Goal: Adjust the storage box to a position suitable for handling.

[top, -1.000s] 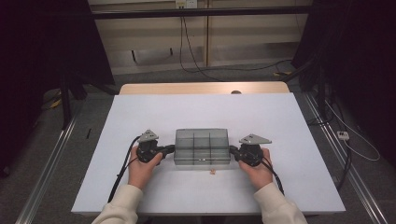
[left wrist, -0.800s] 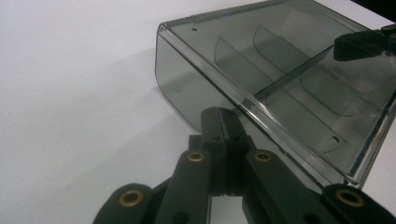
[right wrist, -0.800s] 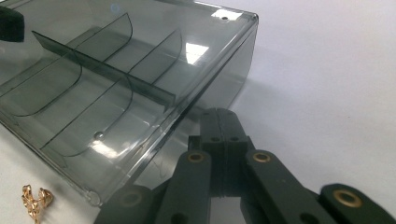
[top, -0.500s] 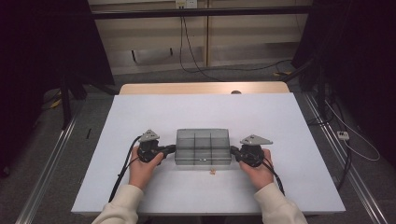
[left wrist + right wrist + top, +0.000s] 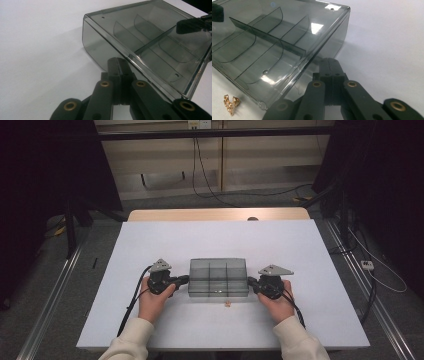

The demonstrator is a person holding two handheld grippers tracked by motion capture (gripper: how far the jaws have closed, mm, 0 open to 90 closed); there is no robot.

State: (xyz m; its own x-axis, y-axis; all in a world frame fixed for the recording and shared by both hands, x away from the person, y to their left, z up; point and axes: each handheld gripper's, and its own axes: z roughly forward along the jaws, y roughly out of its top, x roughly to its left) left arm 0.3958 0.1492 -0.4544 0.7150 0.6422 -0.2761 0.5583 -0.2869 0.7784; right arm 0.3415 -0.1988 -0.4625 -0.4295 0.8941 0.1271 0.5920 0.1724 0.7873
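Observation:
A smoky clear plastic box (image 5: 218,276) with inner dividers lies in the middle of the white table, and its compartments look empty. My left gripper (image 5: 184,280) is shut, its tip against the box's left end wall. My right gripper (image 5: 251,282) is shut too, its tip at the box's right end wall. In the left gripper view the closed jaws (image 5: 119,62) meet the box (image 5: 150,37) low on its side. In the right gripper view the closed jaws (image 5: 331,61) touch the box (image 5: 274,45). A small gold trinket (image 5: 230,103) lies on the table by the box's near edge.
The gold trinket (image 5: 228,304) sits just in front of the box, between my hands. The white table (image 5: 215,240) stretches bare behind the box, up to a wooden strip (image 5: 215,214) at its far edge. Cables lie on the floor beyond.

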